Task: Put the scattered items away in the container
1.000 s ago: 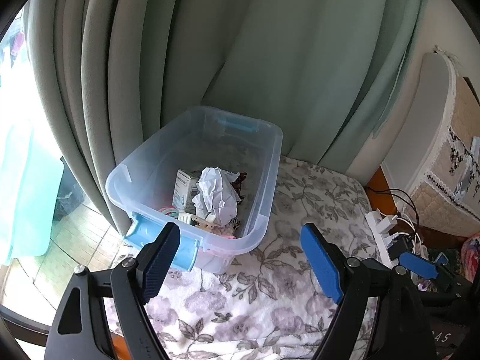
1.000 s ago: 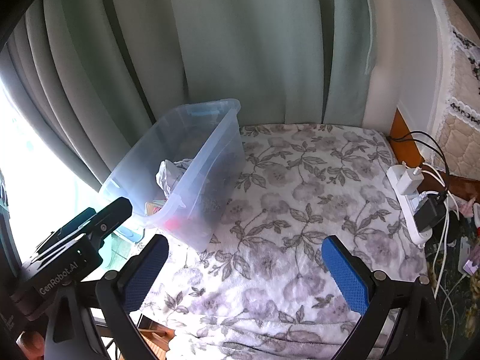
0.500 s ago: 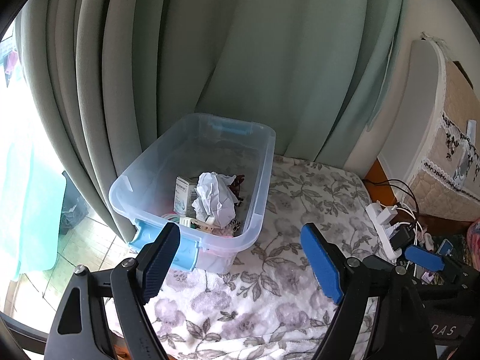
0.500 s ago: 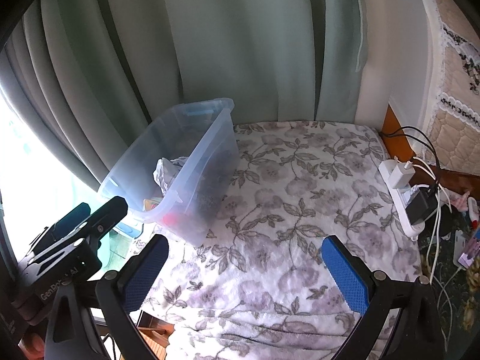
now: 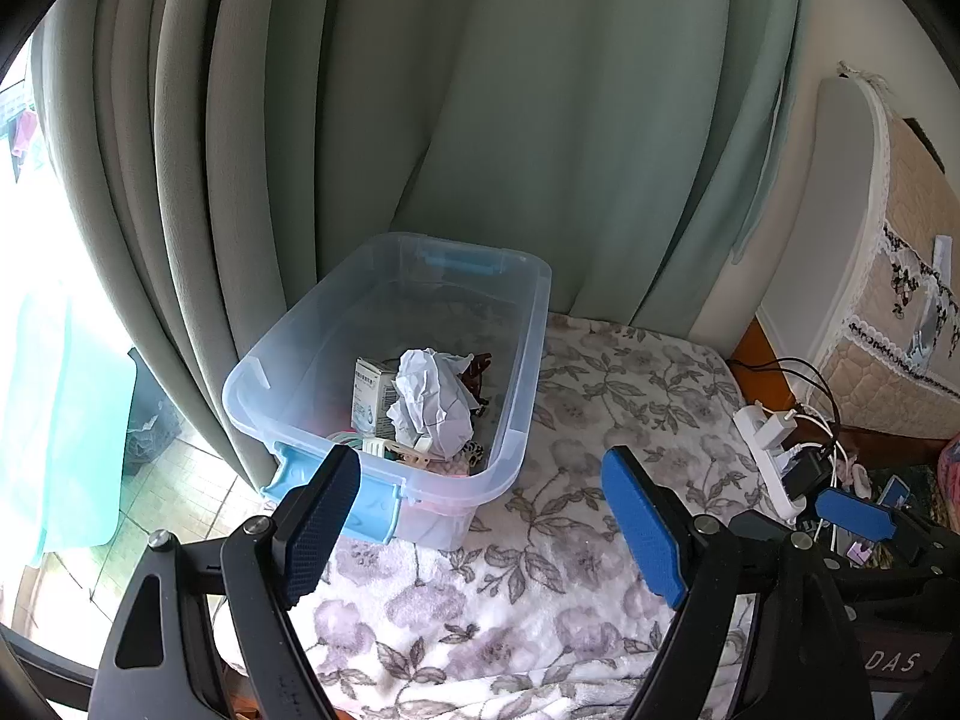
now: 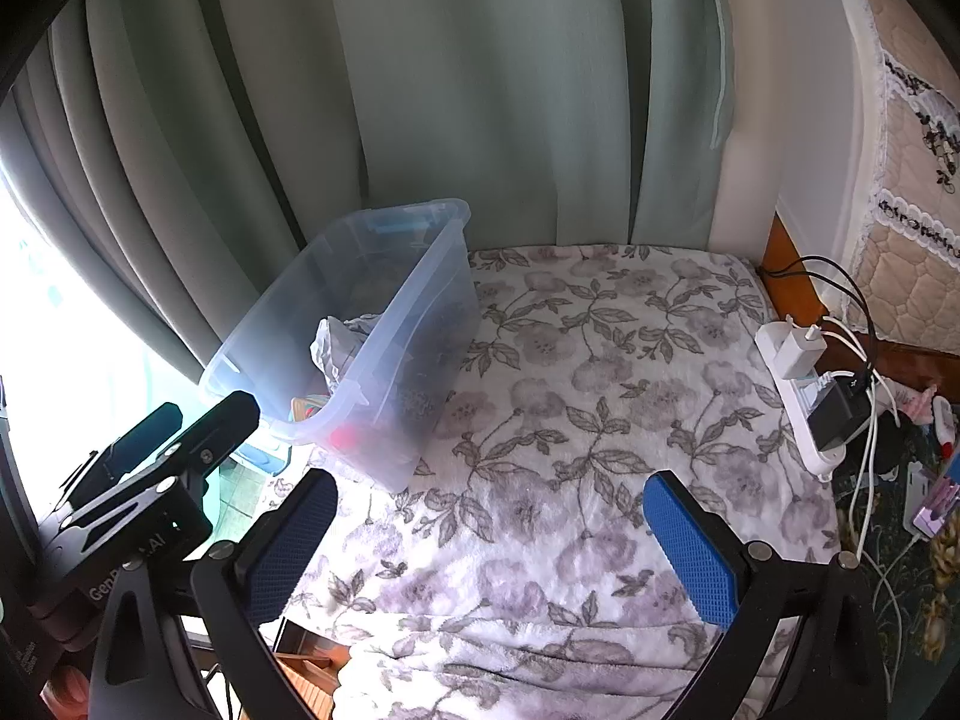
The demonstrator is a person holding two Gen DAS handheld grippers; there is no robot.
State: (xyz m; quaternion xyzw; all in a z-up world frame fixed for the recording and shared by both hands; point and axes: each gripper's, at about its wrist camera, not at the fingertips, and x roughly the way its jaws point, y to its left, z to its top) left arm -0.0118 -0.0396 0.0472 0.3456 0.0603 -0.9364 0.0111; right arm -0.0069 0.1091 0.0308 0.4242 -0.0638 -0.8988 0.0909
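Note:
A clear plastic container (image 5: 528, 360) with blue latches stands on the floral blanket (image 5: 600, 420) by the curtain. Inside it lie a crumpled white paper (image 5: 432, 396), a small white box (image 5: 372, 387), a dark clip and other small items. My left gripper (image 5: 480, 516) hovers open just in front of the container's near end, nothing between its fingers. In the right wrist view the container (image 6: 414, 324) sits at the left and my right gripper (image 6: 492, 546) hangs open and empty over the blanket (image 6: 600, 390). No loose items show on the blanket.
Green curtains (image 5: 480, 120) hang behind the container. A white power strip (image 6: 804, 396) with chargers and cables lies at the blanket's right edge, beside a quilted headboard (image 6: 900, 210). Beyond the blanket's left edge the floor (image 5: 180, 480) drops away.
Both views have pulled back slightly, so the container and blanket look a little smaller and farther. Both grippers stay open and empty.

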